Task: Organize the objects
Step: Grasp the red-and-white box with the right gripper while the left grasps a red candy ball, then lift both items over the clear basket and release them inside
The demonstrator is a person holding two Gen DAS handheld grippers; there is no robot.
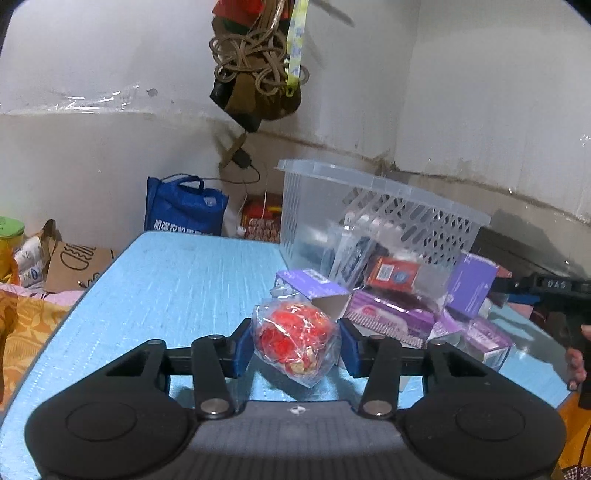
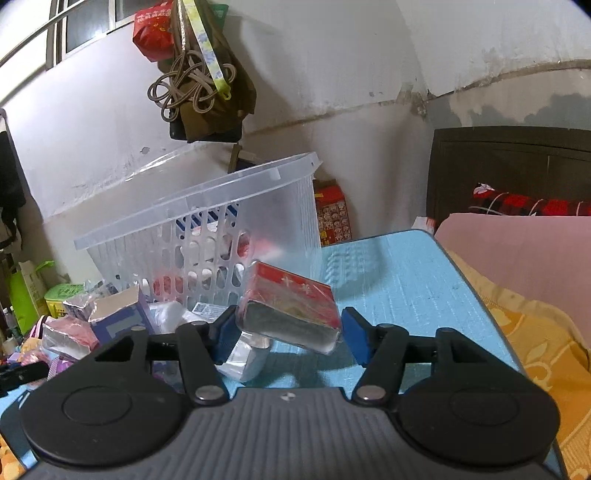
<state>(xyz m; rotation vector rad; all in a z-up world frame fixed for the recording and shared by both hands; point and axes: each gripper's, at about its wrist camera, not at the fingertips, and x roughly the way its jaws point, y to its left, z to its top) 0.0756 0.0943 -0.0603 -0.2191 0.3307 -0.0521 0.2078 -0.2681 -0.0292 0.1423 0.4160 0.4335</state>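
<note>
Wrapped red ball (image 1: 293,341) sat gripped between the left gripper's (image 1: 293,345) pads; red box (image 2: 291,314), tilted crosswise, sat clamped in the right gripper (image 2: 286,332).

Stained white walls (image 2: 332,74), dark headboard (image 2: 509,166), window (image 2: 85,29).

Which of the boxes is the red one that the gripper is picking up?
It is the red box with gold writing, tilted between the right gripper fingers. The other boxes beside the basket are purple.

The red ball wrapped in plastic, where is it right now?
In the left wrist view, the red ball sits between the left gripper's blue fingers, above the blue table, just before the purple boxes.
</note>
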